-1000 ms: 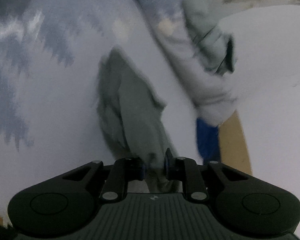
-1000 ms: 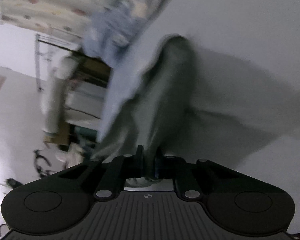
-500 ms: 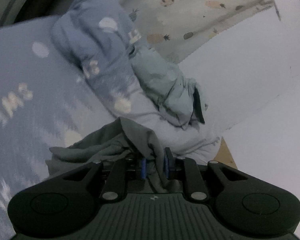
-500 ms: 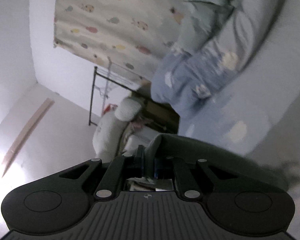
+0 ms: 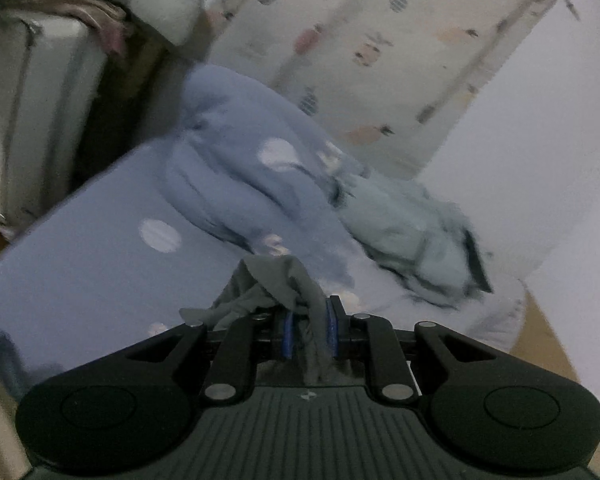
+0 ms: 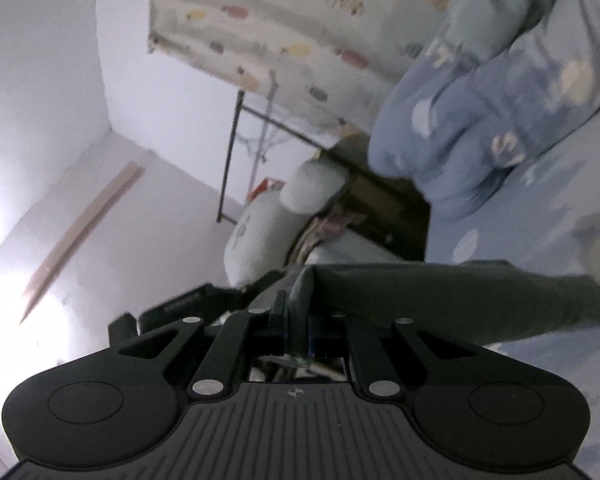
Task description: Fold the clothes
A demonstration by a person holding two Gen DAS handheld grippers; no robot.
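Note:
A grey-green garment (image 5: 276, 284) is bunched between the fingers of my left gripper (image 5: 308, 330), which is shut on it. The same garment (image 6: 440, 296) stretches to the right from my right gripper (image 6: 296, 330), which is shut on its other edge. It hangs above the blue patterned bed cover (image 5: 100, 256). A pale green piece of clothing (image 5: 412, 236) lies crumpled on the bed beyond the left gripper.
A blue bundled quilt (image 5: 240, 172) lies on the bed, also in the right wrist view (image 6: 480, 128). A fruit-print curtain (image 5: 380, 52) hangs behind. A white rolled cushion (image 6: 276, 224) and a metal rack (image 6: 236, 152) stand beside the bed.
Both grippers have lifted and tilted up with the grey-green garment; the views swung from the bed surface to the curtain and room. The garment is now drawn taut sideways from the right gripper.

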